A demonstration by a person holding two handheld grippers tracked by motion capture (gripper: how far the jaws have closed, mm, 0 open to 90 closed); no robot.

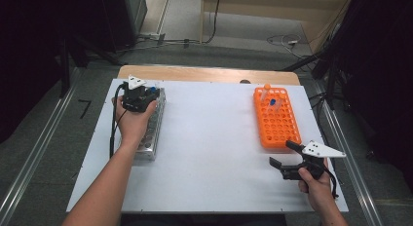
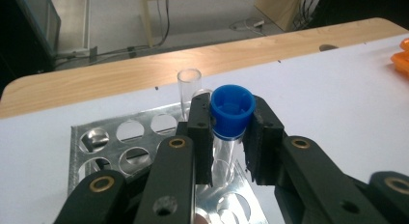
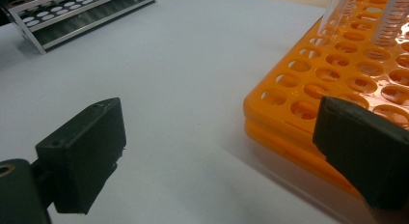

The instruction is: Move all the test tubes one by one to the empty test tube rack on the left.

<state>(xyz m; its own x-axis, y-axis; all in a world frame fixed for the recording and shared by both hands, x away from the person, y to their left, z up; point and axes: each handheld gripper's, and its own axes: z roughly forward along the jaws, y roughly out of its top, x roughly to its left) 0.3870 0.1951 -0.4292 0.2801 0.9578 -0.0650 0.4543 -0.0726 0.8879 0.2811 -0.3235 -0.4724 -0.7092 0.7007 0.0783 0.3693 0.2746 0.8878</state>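
Observation:
My left gripper is shut on a clear tube with a blue cap, held upright over the metal rack. Just behind it an open clear tube stands in that rack. From above, the left gripper sits over the far end of the metal rack at the table's left. My right gripper rests open on the white table beside the near corner of the orange rack. The orange rack lies to the right of the open right gripper.
The orange rack holds a few tubes at its far end, some with orange or blue caps. The white board lies on a wooden table. Cables run on the floor beyond. Metal rails flank the table.

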